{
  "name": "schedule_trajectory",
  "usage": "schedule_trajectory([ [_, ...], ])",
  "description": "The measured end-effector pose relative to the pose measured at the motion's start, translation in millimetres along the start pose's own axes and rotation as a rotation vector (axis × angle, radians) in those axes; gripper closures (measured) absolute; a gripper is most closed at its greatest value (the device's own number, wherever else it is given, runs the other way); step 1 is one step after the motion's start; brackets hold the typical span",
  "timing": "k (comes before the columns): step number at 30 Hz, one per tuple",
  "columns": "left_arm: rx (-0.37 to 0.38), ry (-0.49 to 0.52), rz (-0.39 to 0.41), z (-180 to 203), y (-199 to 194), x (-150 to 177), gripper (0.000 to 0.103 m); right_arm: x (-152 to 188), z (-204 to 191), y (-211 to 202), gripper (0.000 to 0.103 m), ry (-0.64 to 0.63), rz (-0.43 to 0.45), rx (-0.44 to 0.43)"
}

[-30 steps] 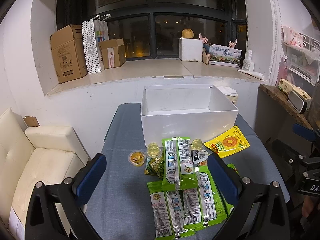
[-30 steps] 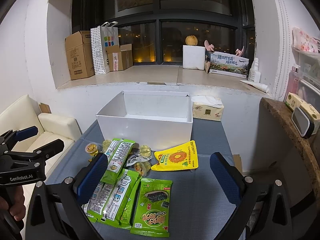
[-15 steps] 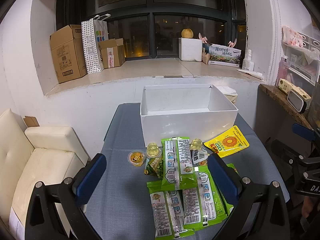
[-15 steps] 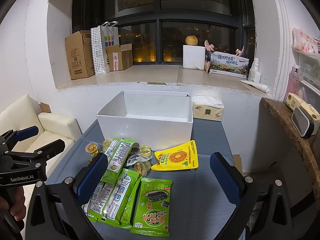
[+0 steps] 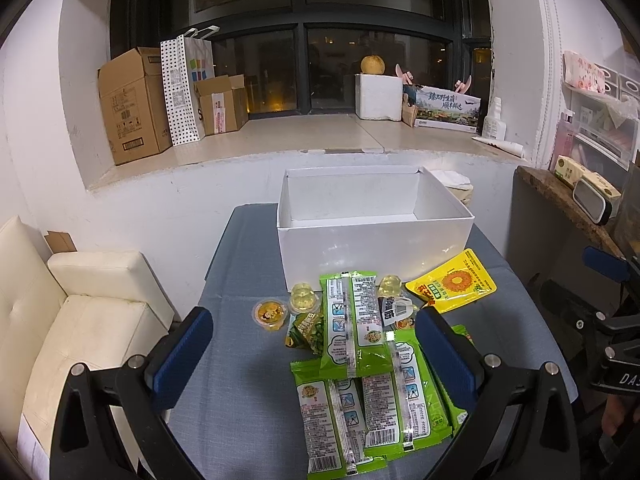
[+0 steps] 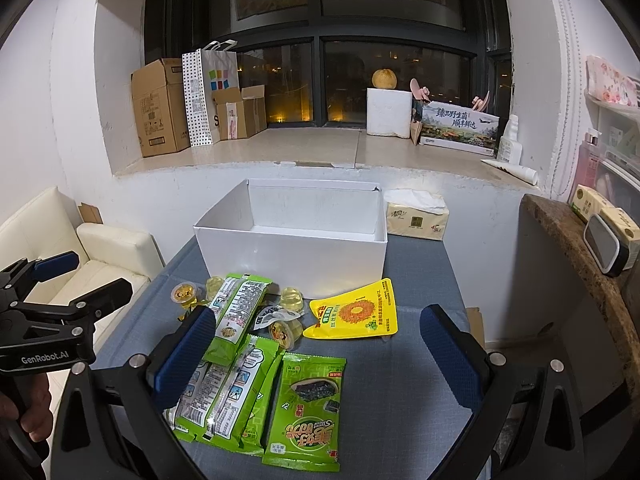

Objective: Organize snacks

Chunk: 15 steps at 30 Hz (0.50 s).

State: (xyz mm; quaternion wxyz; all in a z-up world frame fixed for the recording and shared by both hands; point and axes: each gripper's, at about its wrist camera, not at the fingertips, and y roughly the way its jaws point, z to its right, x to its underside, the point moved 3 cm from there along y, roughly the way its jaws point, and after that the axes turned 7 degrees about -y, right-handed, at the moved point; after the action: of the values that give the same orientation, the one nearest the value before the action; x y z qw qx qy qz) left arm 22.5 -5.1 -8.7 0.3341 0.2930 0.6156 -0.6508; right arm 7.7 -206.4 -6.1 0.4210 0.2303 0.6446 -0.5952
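Both grippers hang above the near edge of the grey cloth table [image 6: 412, 360], the left gripper [image 5: 316, 352] and right gripper [image 6: 316, 350] each with jaws spread wide, holding nothing. Nearest lie flat, glossy green snack packets [image 5: 372, 396]; only the right view shows the seaweed packet [image 6: 306, 404] face up. Beyond sit four small round jelly cups [image 5: 270, 314] and one yellow sunflower pouch [image 6: 356, 312]. Farthest stands one open white rectangular box [image 5: 372, 220]; only the right view shows the whole tissue pack [image 6: 416, 216] beside it.

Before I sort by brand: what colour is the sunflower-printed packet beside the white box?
Yellow, with an orange sunflower; the sunflower packet shows best in the right wrist view.
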Motion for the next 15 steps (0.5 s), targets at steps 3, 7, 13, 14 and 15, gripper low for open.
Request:
schedule_trajectory([
  [3, 0.000, 0.000, -0.001, 0.7, 0.1, 0.7, 0.000, 0.4, -0.2, -0.1, 0.000, 0.000, 0.000, 0.001],
  [7, 0.001, 0.000, -0.001, 0.7, 0.3, 0.9, 0.000, 0.7, -0.5, 0.1, 0.000, -0.001, -0.007, 0.003],
  [13, 0.003, 0.003, -0.006, 1.4, 1.8, 2.5, 0.000, 1.3, 0.5, -0.1, 0.000, 0.001, -0.008, 0.001],
  [14, 0.004, 0.003, -0.008, 1.6, 2.1, 2.7, 0.000, 1.4, 0.7, -0.5, 0.000, 0.002, -0.007, 0.000],
  [15, 0.006, 0.003, -0.010, 2.0, 2.3, 2.5, 0.000, 1.5, 0.7, -0.7, 0.000, 0.002, -0.007, 0.000],
])
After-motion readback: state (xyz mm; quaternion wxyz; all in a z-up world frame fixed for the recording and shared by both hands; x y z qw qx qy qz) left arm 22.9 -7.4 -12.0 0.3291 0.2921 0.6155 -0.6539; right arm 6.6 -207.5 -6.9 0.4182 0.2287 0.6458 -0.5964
